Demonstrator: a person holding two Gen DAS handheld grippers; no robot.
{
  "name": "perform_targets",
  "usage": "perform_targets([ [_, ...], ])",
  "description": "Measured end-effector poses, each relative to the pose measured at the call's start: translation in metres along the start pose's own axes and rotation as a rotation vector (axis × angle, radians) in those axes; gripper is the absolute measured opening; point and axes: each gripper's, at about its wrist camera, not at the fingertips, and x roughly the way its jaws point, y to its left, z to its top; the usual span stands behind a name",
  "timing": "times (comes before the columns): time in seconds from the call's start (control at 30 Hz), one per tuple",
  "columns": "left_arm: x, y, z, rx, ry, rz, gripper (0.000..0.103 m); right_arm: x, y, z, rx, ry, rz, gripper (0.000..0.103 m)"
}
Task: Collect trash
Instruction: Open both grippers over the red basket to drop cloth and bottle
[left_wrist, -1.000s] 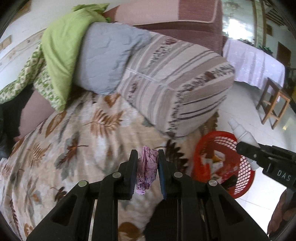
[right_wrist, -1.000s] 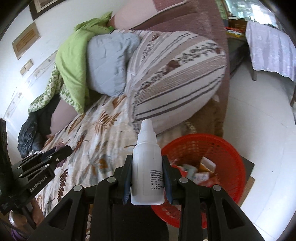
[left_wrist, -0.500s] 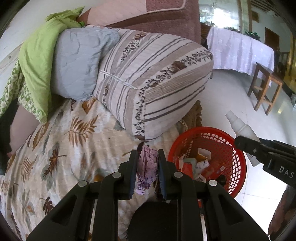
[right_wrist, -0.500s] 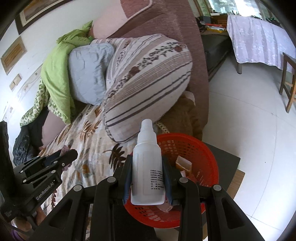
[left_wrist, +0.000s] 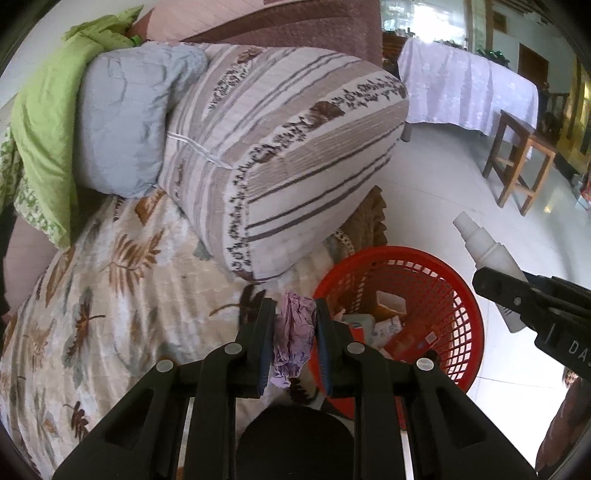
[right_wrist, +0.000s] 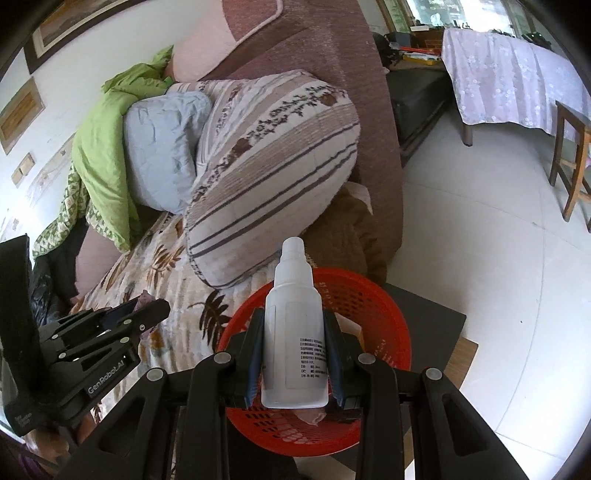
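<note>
A crumpled purple wrapper (left_wrist: 292, 334) is pinched between the pads of my left gripper (left_wrist: 293, 317), which hangs over the bed's edge just left of the red mesh basket (left_wrist: 448, 295). My right gripper (right_wrist: 293, 325) is shut on a white plastic bottle (right_wrist: 293, 321) with a printed label, nozzle pointing away, held directly above the red basket (right_wrist: 376, 306). In the left wrist view the bottle (left_wrist: 487, 251) and the right gripper (left_wrist: 524, 299) show at the right, over the basket's far side. The basket holds several small packets and boxes (left_wrist: 388, 321).
The bed has a leaf-print blanket (left_wrist: 110, 280), a big striped cushion (left_wrist: 288, 147), a grey pillow (left_wrist: 122, 122) and a green quilt (left_wrist: 44, 122). The basket stands on a dark low stand (right_wrist: 436, 325). White tiled floor (right_wrist: 498, 258), a wooden stool (left_wrist: 517, 158) and a cloth-covered table (right_wrist: 509, 74) lie beyond.
Both grippers have moved right, off the bed toward the basket. The bottle now hangs over the basket; the wrapper has come to the basket's left rim. Both grips are unchanged.
</note>
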Motion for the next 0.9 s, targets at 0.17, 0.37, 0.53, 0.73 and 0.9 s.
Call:
perform_targets([
  [0.17,0.013,-0.010,0.004,0.003,0.026,-0.030,0.020,0.002,-0.012,-0.002,0.026,0.008,-0.006,0.032],
  [0.37,0.024,-0.020,0.008,0.005,0.043,-0.063,0.020,0.005,-0.023,-0.002,0.046,0.015,-0.017,0.032],
  [0.53,0.034,-0.024,0.009,0.004,0.064,-0.084,0.020,0.014,-0.030,-0.004,0.079,0.036,-0.005,0.032],
  [0.73,0.051,-0.021,0.009,-0.023,0.103,-0.121,0.021,0.026,-0.034,-0.004,0.091,0.055,-0.001,0.032],
  [0.9,0.065,-0.016,0.008,-0.069,0.130,-0.186,0.049,0.034,-0.036,-0.003,0.102,0.061,0.024,0.032],
])
